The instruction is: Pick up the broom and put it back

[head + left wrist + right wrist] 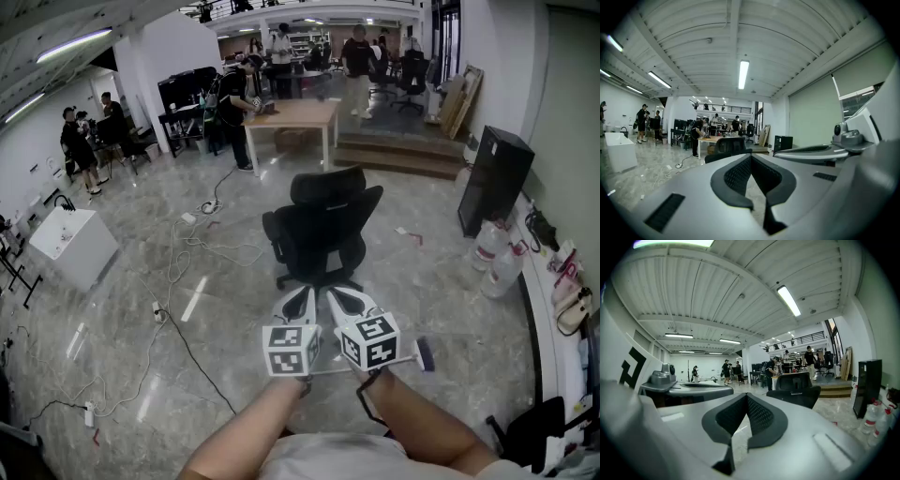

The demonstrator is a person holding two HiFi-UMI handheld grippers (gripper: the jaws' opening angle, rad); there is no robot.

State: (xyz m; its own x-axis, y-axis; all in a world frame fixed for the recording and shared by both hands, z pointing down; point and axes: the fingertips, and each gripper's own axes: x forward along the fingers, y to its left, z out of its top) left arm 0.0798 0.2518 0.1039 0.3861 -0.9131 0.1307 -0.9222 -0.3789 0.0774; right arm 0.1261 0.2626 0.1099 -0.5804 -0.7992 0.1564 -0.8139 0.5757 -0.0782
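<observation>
The broom is not showing up in any of the views. The person is holding both tools side by side low in the centre of the head view, forearms reaching in from the bottom edge. The left gripper [305,293] is pointing forward with its jaws pressed together at the tips and nothing between them, as its own view [751,157] is showing. The right gripper [335,292] is lying just beside it, its jaws likewise closed and empty [746,396]. Straight ahead of both, a black office chair [323,225] is standing on the polished grey floor [422,300]. Cables [178,281] are trailing across the floor at the left, near a white box [75,244]. A black cabinet [495,178] is standing at the right wall, with large water bottles [502,267] below it in the frame. Farther off, at the top centre, people are standing around a wooden table [298,114].
</observation>
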